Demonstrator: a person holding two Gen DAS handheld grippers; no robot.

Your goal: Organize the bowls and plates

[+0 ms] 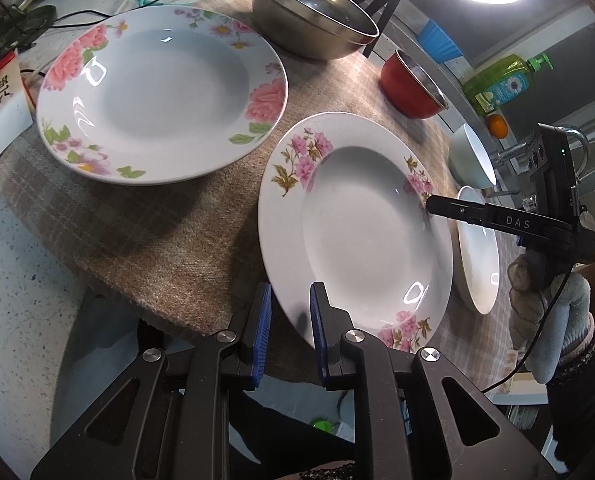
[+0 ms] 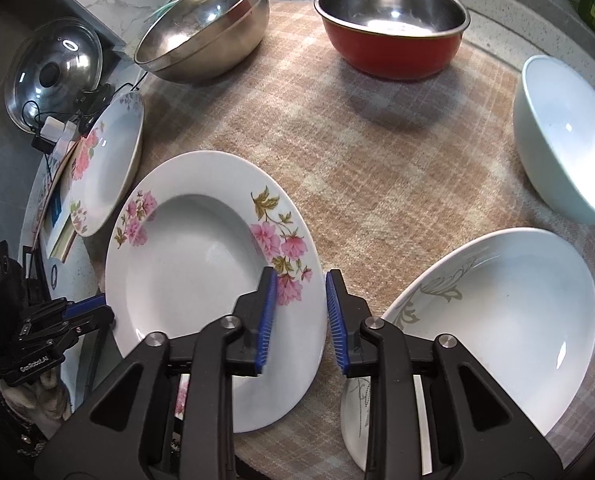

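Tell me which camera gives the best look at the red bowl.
The right wrist view: the red bowl shows whole, with its steel inside and red wall. The left wrist view shows it small and side-on near the edge.

Left gripper [image 1: 290, 328]: points steeply down. Its jaws are closed on the near rim of the plate [image 1: 357, 232], one blue pad on each face. The gloved left hand [image 2: 45, 392] is only partly visible behind the gripper body.

Right gripper [image 2: 300, 316]: points steeply down at the opposite rim. Its jaws straddle that rim, with one pad over the plate and the other standing clear of the edge, so there is no clamping. The gloved right hand [image 1: 553, 304] wraps the handle from below.
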